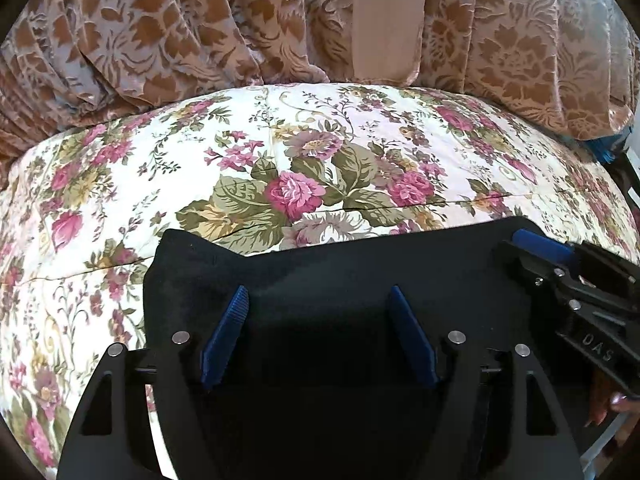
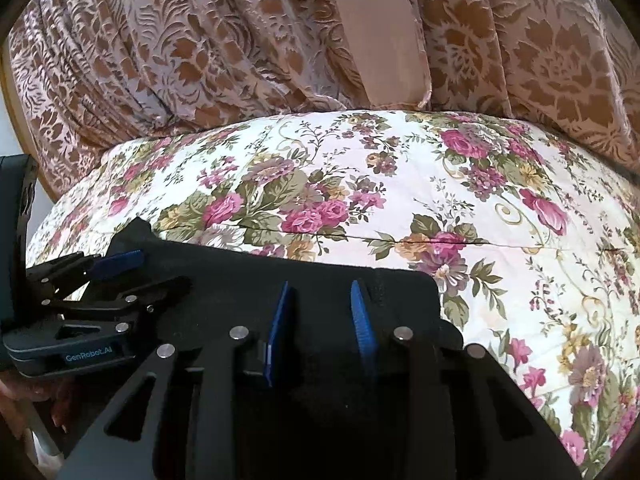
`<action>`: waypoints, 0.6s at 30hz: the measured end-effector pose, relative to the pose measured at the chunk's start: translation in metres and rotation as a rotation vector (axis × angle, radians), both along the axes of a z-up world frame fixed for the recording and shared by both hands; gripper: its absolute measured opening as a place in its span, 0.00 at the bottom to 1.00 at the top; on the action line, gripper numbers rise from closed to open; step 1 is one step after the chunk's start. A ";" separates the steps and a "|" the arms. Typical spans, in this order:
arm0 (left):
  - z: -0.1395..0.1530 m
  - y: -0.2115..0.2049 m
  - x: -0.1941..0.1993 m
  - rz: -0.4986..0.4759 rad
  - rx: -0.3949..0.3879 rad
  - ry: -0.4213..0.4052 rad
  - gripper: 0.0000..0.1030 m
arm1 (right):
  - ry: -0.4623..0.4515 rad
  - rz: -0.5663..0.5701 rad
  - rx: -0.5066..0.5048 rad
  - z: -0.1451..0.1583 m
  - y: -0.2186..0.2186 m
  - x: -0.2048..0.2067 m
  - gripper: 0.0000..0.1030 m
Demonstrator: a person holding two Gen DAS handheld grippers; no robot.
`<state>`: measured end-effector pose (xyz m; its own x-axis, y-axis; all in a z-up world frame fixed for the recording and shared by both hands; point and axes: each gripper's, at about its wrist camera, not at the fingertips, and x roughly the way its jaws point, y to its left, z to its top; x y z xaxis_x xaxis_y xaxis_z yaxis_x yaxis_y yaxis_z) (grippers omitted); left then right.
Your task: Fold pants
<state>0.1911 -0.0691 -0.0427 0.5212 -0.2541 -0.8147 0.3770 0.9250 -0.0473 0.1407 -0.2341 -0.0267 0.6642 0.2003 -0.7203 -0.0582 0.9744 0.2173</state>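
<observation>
Matt black cloth pants (image 1: 340, 280) on printed cotton bedspread (image 1: 160, 168).

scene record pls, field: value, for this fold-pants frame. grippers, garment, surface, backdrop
garment: black pants, folded to a compact block on the near part of the bed
surface: floral bedspread
left gripper: open, over the pants, nothing between its fingers
right gripper: open with a narrower gap, over the pants' right end
backdrop: brown patterned curtain behind the bed
contact: cannot tell whether the fingers touch the cloth
</observation>
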 end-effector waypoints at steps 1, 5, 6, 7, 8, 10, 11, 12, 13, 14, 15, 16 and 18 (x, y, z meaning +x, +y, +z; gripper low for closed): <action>-0.001 0.000 0.002 0.000 -0.002 0.001 0.69 | 0.001 0.001 -0.002 0.000 0.001 0.001 0.29; -0.002 0.001 0.001 0.003 -0.014 -0.008 0.70 | -0.004 0.002 0.018 0.000 -0.001 0.001 0.29; -0.002 0.001 0.000 0.003 -0.015 -0.011 0.70 | -0.009 0.001 0.020 0.000 -0.001 -0.001 0.29; -0.002 0.001 0.000 0.003 -0.014 -0.014 0.70 | -0.016 0.000 0.018 0.001 0.000 -0.002 0.29; -0.001 0.001 -0.001 0.002 -0.014 -0.017 0.69 | -0.020 0.000 0.014 0.002 0.001 -0.003 0.29; -0.001 0.002 -0.003 0.003 -0.016 -0.023 0.70 | -0.029 0.001 0.007 0.003 0.002 -0.005 0.29; 0.000 0.002 -0.004 0.003 -0.016 -0.026 0.70 | -0.033 0.002 0.007 0.003 0.002 -0.006 0.29; 0.000 0.002 -0.005 0.005 -0.016 -0.030 0.70 | -0.039 0.002 0.008 0.004 0.002 -0.007 0.30; 0.001 0.003 -0.007 0.006 -0.018 -0.034 0.70 | -0.045 0.002 0.010 0.005 0.003 -0.009 0.30; 0.002 0.003 -0.009 0.006 -0.019 -0.040 0.70 | -0.050 0.003 0.011 0.005 0.002 -0.010 0.30; 0.002 0.004 -0.010 0.007 -0.019 -0.045 0.70 | -0.055 0.002 0.013 0.006 0.002 -0.012 0.30; 0.003 0.005 -0.012 0.007 -0.020 -0.049 0.70 | -0.064 0.001 0.013 0.006 0.003 -0.015 0.30; 0.005 0.006 -0.016 0.011 -0.021 -0.058 0.70 | -0.078 -0.002 0.006 0.008 0.004 -0.020 0.30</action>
